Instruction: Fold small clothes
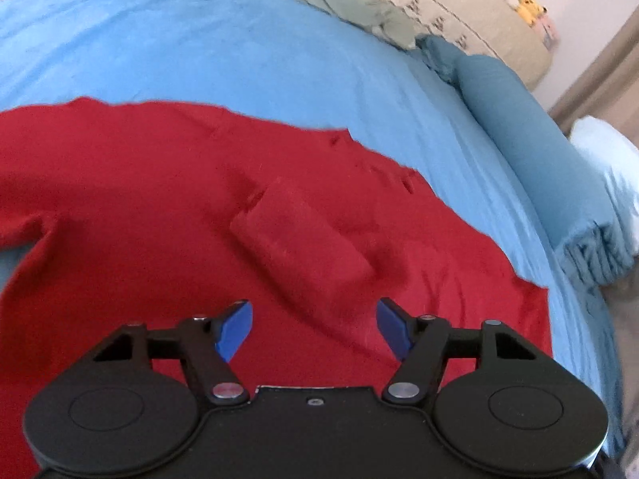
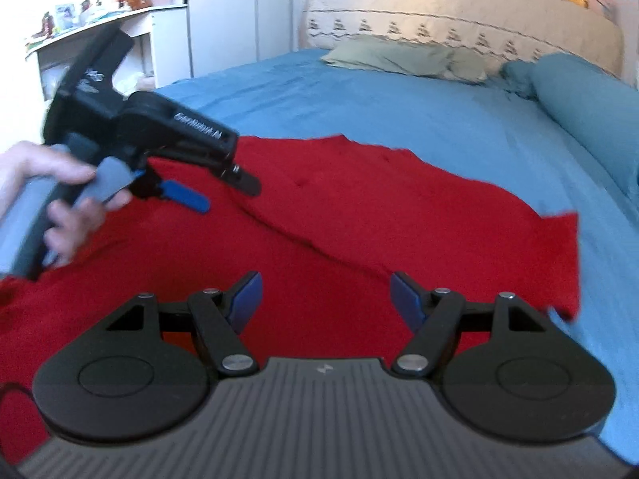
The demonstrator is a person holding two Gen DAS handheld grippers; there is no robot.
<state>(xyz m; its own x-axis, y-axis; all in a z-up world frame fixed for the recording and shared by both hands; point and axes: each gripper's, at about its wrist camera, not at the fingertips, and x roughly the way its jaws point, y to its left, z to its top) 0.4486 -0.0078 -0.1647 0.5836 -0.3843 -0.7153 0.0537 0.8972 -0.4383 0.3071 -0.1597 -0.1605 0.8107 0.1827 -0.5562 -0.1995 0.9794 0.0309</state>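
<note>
A red garment lies spread on the blue bedsheet, with a small folded red flap near its middle. My left gripper hovers over the garment's near part, jaws wide open and empty. In the right wrist view the same red garment shows a diagonal crease across it. My right gripper is open and empty above its near edge. The left gripper also shows in the right wrist view, held by a hand at the left over the garment.
A rolled blue bolster lies along the right side of the bed. Greenish pillows and a beige headboard with plush toys are at the far end. A white desk and wardrobe stand at the far left.
</note>
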